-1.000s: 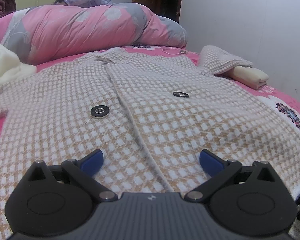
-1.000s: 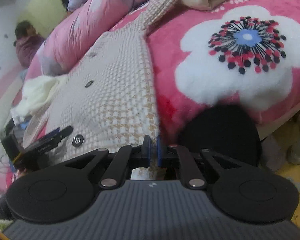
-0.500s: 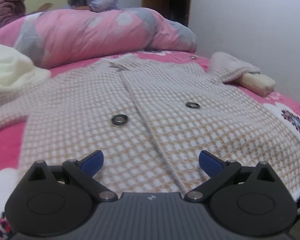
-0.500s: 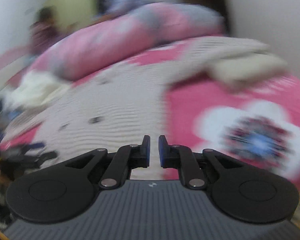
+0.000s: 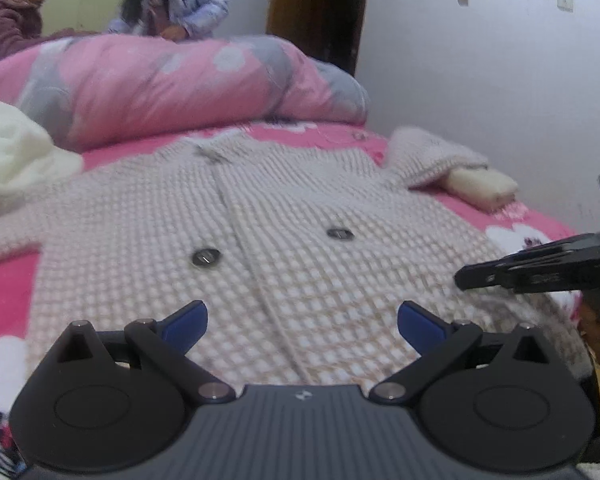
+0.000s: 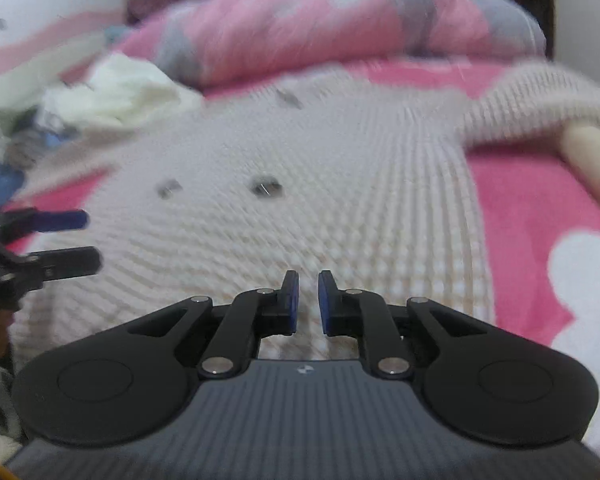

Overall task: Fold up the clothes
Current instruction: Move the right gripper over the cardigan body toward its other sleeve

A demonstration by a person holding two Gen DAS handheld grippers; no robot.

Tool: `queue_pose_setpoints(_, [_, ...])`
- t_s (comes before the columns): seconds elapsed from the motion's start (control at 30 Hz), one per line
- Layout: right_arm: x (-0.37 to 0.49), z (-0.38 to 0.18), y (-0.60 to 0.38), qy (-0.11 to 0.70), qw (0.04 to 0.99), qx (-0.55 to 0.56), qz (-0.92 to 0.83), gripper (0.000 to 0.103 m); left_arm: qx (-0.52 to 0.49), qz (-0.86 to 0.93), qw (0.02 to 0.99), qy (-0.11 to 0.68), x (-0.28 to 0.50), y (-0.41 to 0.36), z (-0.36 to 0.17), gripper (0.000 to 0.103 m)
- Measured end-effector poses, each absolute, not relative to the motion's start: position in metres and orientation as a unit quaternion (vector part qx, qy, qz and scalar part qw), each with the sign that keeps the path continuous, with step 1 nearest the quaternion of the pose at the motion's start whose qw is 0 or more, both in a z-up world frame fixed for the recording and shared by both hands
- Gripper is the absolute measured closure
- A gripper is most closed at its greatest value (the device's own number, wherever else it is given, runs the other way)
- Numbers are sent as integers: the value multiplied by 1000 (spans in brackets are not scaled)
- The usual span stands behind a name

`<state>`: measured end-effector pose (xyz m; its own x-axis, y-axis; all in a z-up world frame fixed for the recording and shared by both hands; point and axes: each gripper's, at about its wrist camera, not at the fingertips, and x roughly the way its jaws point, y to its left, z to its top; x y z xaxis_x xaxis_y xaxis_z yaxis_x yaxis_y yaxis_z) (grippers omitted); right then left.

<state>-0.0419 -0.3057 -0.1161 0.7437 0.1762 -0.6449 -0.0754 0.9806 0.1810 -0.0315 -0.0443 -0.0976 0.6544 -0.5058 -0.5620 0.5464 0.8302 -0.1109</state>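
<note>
With the left gripper (image 5: 302, 316) held wide and empty and the right gripper (image 6: 304, 300) barely parted, empty, the coat (image 5: 300, 240) hem was judged best pinched at both near corners on the bed (image 5: 4, 276).

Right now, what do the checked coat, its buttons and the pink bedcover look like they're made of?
Checked coat: thick woven or knitted wool-like fabric, matte, with a raised beige-and-white grid. Buttons: dark and glossy with a glint, metal or plastic, cannot tell which. Pink bedcover: soft fleece-like printed cloth, matte, though blur hides its texture.
</note>
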Motion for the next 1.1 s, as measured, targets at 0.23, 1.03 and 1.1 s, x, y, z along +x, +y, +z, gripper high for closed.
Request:
queue_pose_setpoints(0.23, [-36, -130, -307, 362, 926, 95, 50, 93, 41, -282, 902, 324, -33, -42, -114, 4])
queue_pose_setpoints(1.03, [-38, -126, -302, 366, 924, 107, 28, 91, 46, -272, 904, 325, -41, -39, -107, 4])
queue_pose_setpoints(1.1, [-38, -125, -303, 366, 924, 107, 31, 91, 50, -270, 906, 322, -40, -40, -105, 4])
